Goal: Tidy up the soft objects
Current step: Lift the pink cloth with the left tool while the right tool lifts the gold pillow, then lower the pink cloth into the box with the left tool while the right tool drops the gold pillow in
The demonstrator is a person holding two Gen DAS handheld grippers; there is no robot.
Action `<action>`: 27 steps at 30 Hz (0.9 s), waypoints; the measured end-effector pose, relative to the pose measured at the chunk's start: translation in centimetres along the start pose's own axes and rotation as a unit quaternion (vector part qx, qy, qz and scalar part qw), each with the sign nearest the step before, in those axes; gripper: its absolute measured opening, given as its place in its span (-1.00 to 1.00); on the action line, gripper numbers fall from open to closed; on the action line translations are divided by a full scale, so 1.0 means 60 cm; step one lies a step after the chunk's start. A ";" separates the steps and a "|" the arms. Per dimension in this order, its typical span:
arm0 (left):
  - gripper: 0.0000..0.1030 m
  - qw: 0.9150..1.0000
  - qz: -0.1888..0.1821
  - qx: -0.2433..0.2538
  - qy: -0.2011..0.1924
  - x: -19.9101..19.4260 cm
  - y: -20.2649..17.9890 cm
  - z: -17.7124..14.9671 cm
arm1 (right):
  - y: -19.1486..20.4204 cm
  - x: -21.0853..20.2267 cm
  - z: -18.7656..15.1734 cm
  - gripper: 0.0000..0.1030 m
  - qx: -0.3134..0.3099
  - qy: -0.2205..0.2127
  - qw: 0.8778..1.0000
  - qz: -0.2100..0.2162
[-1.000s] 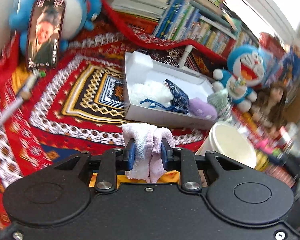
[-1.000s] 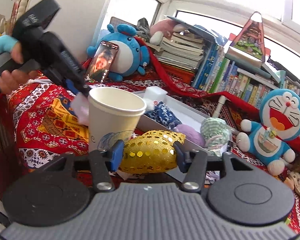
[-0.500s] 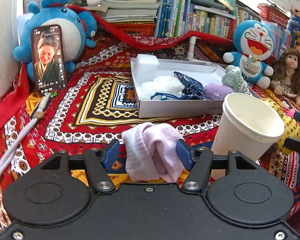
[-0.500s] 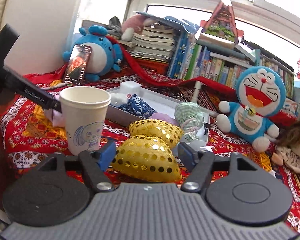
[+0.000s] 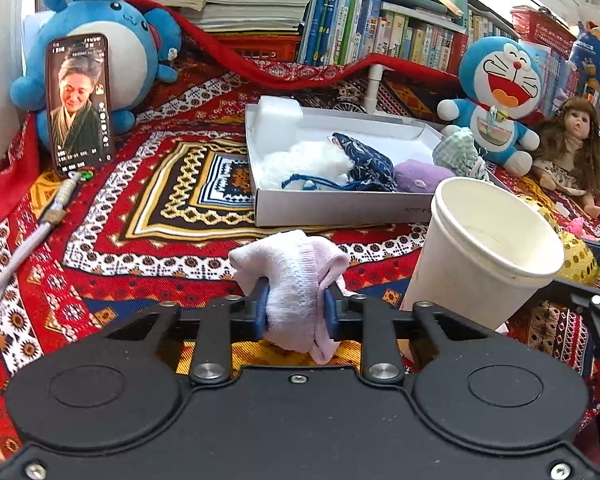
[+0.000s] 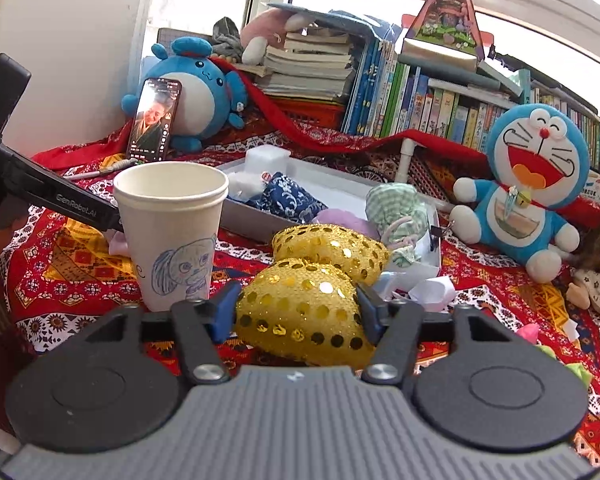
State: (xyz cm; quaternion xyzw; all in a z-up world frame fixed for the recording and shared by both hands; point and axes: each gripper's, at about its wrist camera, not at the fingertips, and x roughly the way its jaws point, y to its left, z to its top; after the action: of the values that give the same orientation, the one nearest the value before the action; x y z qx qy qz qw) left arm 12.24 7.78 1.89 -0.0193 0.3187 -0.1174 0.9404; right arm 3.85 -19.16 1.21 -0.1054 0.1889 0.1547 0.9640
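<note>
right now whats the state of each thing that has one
left gripper: shut on the pale pink knit sock
right gripper: shut on the gold sequined cushion
white paper cup: upright, looks empty
shallow white cardboard box: open, soft items inside
black smartphone: screen on, propped against blue plush

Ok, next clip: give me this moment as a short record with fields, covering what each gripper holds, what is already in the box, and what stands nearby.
left gripper: shut on pink sock
right gripper: jaws against gold sequin bow, one lobe between them
white box: holds white fluffy piece, navy drawstring pouch, purple plush, white foam block
green checked pouch: at the box's right end
paper cup: upright, in front of the box
surface: patterned red cloth
</note>
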 end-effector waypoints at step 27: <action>-0.59 0.999 -0.044 -0.010 -0.012 0.100 -0.063 0.291 | -0.151 0.165 0.201 0.13 0.154 0.009 0.988 0.033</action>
State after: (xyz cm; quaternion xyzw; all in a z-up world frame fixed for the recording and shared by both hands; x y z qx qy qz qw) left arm 26.62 2.05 12.63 -0.0439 0.3070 -0.1552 0.9379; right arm 19.61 -21.88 9.55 0.0490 0.2222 0.1549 0.9614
